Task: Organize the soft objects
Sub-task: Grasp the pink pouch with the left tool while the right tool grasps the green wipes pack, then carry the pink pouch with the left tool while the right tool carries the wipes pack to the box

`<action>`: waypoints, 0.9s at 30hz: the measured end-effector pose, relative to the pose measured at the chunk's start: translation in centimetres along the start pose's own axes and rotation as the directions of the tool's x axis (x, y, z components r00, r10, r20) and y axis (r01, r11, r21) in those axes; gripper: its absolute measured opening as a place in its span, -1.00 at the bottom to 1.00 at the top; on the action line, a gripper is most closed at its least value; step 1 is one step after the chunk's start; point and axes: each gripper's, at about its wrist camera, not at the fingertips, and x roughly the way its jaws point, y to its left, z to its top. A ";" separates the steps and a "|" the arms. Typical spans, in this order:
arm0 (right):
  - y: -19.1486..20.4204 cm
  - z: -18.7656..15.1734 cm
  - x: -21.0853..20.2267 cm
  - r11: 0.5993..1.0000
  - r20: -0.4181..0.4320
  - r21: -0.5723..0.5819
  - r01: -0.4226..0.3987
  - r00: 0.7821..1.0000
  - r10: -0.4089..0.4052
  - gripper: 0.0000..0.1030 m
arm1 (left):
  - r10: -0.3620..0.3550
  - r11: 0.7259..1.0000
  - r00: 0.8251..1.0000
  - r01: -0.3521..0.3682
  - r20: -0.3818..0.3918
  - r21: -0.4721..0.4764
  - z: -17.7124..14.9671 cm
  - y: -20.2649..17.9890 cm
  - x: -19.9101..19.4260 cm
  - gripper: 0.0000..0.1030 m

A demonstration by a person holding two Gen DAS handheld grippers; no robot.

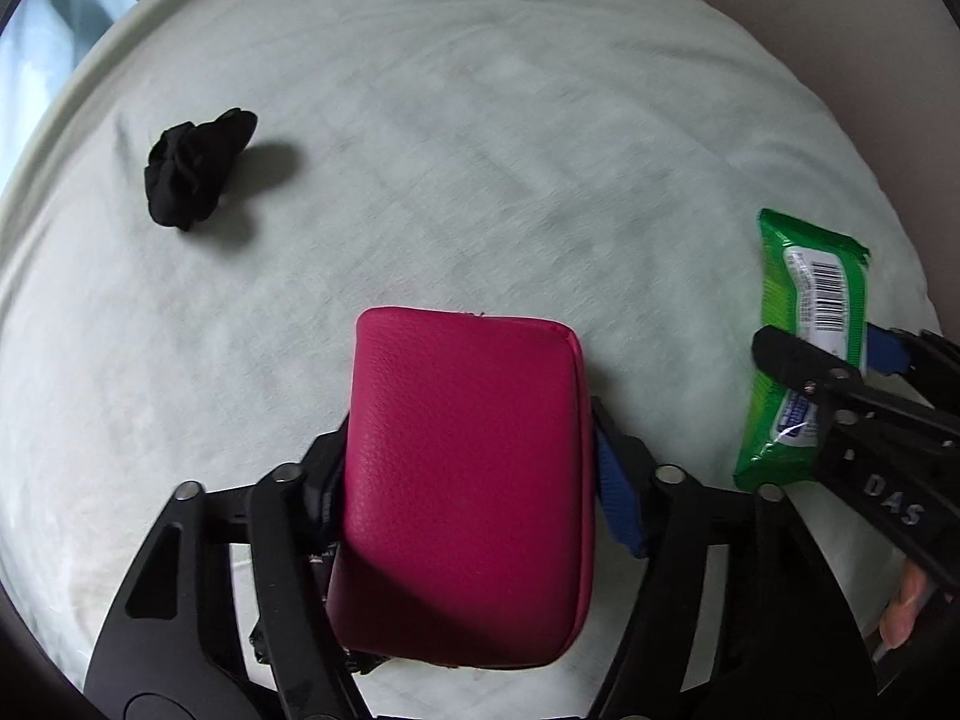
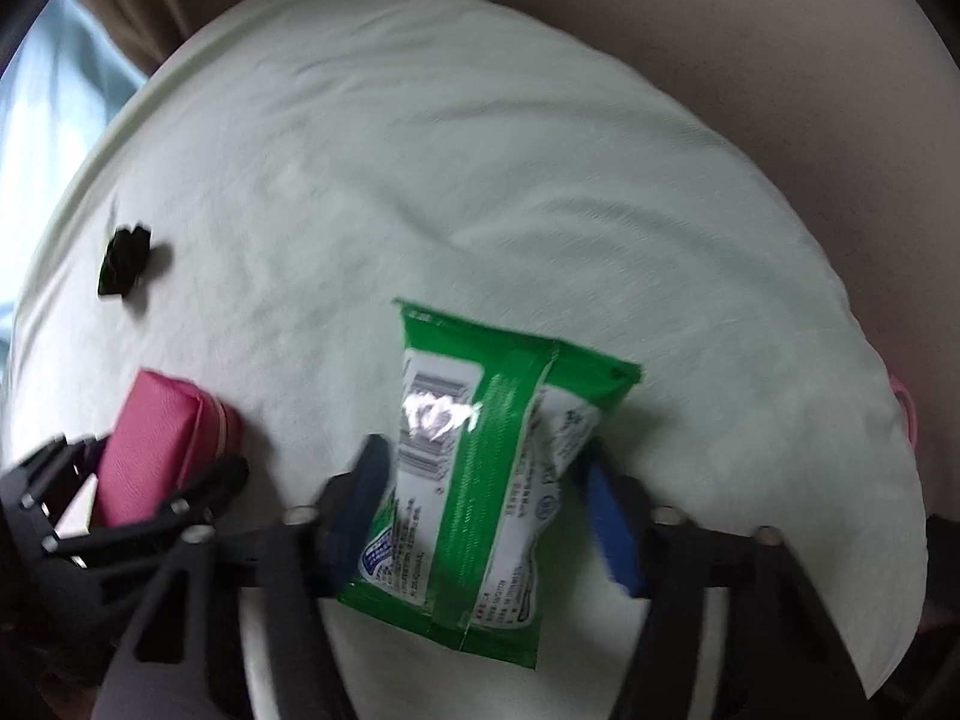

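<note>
A pink leather-look pouch [image 1: 462, 540] sits between the fingers of my left gripper [image 1: 471, 444], whose pads press on its two long sides. A green pack of wet wipes [image 2: 480, 480], label side up, is pinched between the blue pads of my right gripper [image 2: 483, 456]. Both grippers point steeply down at the pale green sheet [image 1: 480, 150]. The left wrist view has the wipes pack [image 1: 804, 312] and the right gripper [image 1: 831, 348] at its right edge. The right wrist view has the pouch [image 2: 156, 444] and the left gripper [image 2: 144, 456] at its left.
A crumpled black cloth [image 1: 195, 171] lies alone on the sheet at the far left, also seen as a black cloth [image 2: 123, 261] in the right wrist view. A curtain [image 2: 150, 6] hangs beyond the bed's far edge. A person's fingers [image 1: 906, 612] hold the right gripper.
</note>
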 end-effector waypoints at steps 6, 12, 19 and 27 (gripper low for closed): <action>0.4 -0.9 -0.4 0.999 0.009 -0.052 0.013 1.000 -0.013 -0.28 | -0.026 0.999 1.000 0.026 0.010 -0.028 -0.3 0.5 -0.6 -0.02; 0.5 -1.5 -2.1 0.997 0.036 -0.075 -0.015 0.999 0.018 -0.33 | -0.038 0.998 0.998 0.040 0.042 -0.058 -0.5 0.4 -3.0 -0.05; -0.4 -1.3 -7.0 0.996 0.103 -0.062 -0.060 0.992 0.066 -0.33 | -0.037 0.994 0.992 0.049 0.119 -0.096 -0.9 -0.9 -8.5 -0.05; -0.8 -1.5 -16.2 0.986 0.211 -0.142 -0.089 0.970 0.118 -0.34 | -0.042 0.979 0.964 0.092 0.263 -0.180 -1.8 -2.8 -18.4 -0.05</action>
